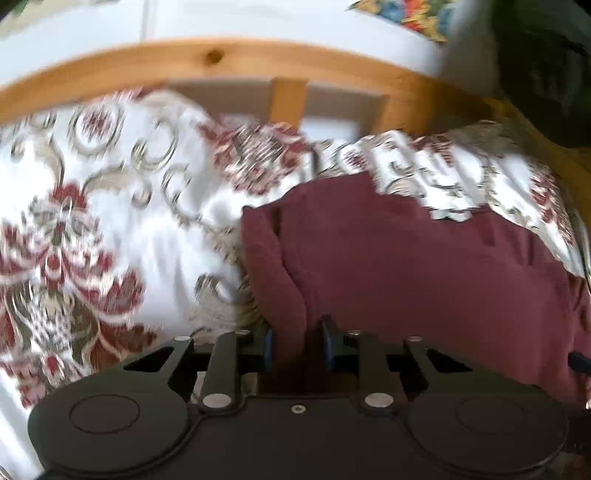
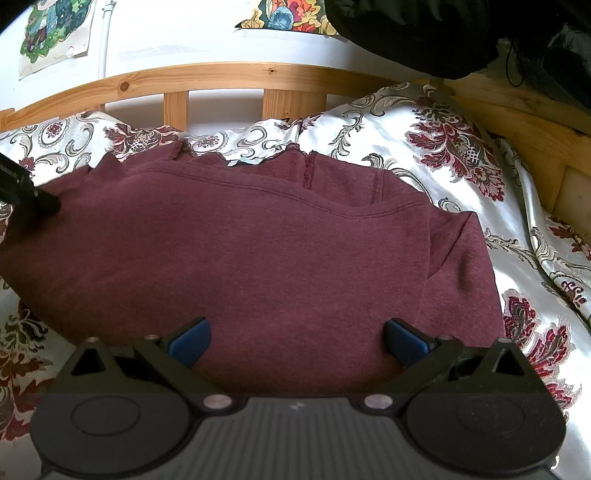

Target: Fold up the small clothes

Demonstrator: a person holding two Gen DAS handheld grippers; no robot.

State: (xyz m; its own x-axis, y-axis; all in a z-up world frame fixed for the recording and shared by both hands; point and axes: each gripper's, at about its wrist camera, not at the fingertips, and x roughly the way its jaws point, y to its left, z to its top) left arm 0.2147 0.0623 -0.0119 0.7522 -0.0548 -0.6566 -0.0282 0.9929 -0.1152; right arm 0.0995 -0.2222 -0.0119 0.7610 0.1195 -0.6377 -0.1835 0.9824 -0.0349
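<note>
A maroon sweatshirt [image 2: 258, 240] lies spread flat on a floral bedspread, its neckline toward the headboard. In the left wrist view the sweatshirt [image 1: 406, 277] fills the right half, blurred. A raised fold of its left edge runs between the blue pads [image 1: 269, 347] of my left gripper [image 1: 297, 343], which is shut on that fold. In the right wrist view my right gripper [image 2: 297, 339] hovers over the near hem with its blue pads [image 2: 190, 341] far apart and nothing between them. A black tip of the left gripper [image 2: 46, 203] shows at the garment's left side.
The satin bedspread [image 2: 424, 122] with red and grey flowers covers the bed. A pine headboard [image 2: 221, 74] with slats runs along the far side, a wooden side rail [image 2: 517, 110] on the right. A dark bundle [image 2: 424, 33] sits at the top right. Pictures [image 2: 55, 26] hang on the white wall.
</note>
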